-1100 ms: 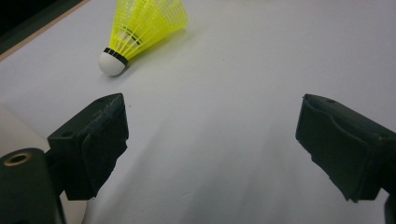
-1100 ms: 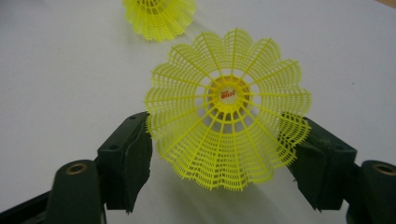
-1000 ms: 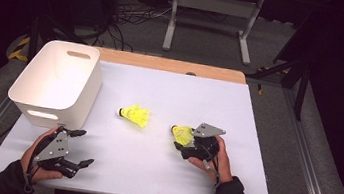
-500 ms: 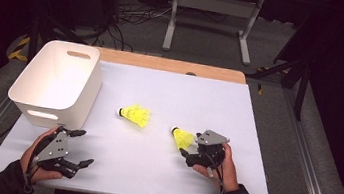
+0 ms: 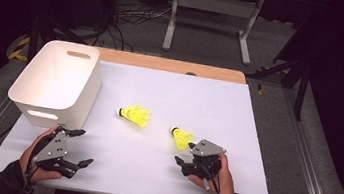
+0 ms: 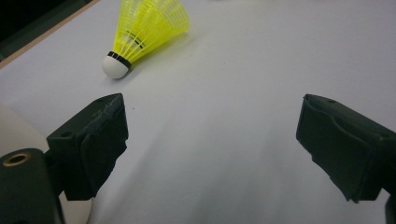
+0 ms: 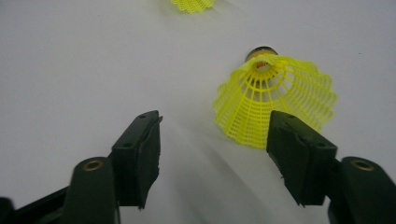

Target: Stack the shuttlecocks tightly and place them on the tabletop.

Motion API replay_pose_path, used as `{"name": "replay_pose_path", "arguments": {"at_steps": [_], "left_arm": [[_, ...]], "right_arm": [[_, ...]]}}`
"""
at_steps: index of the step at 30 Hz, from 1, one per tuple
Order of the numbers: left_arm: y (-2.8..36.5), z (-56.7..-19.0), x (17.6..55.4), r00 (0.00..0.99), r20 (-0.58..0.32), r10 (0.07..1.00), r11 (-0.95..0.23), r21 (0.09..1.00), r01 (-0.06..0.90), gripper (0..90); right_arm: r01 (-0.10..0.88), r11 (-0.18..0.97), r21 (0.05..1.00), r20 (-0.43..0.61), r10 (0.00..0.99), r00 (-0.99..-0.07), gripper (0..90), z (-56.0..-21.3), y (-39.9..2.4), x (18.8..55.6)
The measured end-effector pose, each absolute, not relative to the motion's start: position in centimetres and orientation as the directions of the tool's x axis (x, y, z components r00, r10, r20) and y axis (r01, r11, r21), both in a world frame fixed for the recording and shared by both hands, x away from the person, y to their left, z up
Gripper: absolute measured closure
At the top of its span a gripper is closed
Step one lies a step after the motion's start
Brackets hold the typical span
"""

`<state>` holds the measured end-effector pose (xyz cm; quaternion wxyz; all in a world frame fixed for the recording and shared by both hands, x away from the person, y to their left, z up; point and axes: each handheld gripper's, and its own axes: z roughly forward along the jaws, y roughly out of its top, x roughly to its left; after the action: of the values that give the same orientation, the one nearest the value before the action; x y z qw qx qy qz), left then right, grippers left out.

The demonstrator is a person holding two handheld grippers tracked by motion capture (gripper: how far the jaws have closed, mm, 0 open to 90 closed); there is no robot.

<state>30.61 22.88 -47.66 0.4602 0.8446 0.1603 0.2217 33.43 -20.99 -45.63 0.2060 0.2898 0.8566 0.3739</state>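
Right claw, lower right of frame, jaws apart and just closing, nothing between; yellow plastic mesh shuttlecock off-centre by one jaw: closure risks nudging, rolling it across white table. Left claw apart, empty.

The right gripper is reaching up from the bottom of the frame, its two black jaws standing apart after just closing somewhat, nothing pressed between them. A yellow shuttlecock is lying at centre right on the white table, its skirt facing the right jaw. A second shuttlecock is peeking in at the top edge.
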Motion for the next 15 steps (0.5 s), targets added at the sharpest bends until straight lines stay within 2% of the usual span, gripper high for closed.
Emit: {"name": "replay_pose_path", "arguments": {"at_steps": [6,8,12,15], "left_arm": [[22.8,-47.7,30.6,0.852,0.219,0.475,-0.52,0.851,0.071,9.8],[22.9,-47.7,30.7,0.853,0.218,0.475,-0.521,0.851,0.073,9.8],[22.8,-47.8,30.6,0.854,0.211,0.475,-0.518,0.852,0.078,9.8],[22.8,-47.8,30.6,0.853,0.213,0.476,-0.522,0.85,0.079,9.8]], "right_arm": [[0.367,0.533,0.762,-0.12,0.674,-0.729,43.3,-46.1,-19.4,34.3],[0.386,0.507,0.771,-0.097,0.691,-0.716,50.4,-46.1,-19.0,34.7],[0.426,0.46,0.779,-0.064,0.734,-0.676,56.1,-46.2,-18.8,35.6],[0.439,0.442,0.782,-0.061,0.755,-0.653,66.3,-46.3,-18.7,36.0]]}}
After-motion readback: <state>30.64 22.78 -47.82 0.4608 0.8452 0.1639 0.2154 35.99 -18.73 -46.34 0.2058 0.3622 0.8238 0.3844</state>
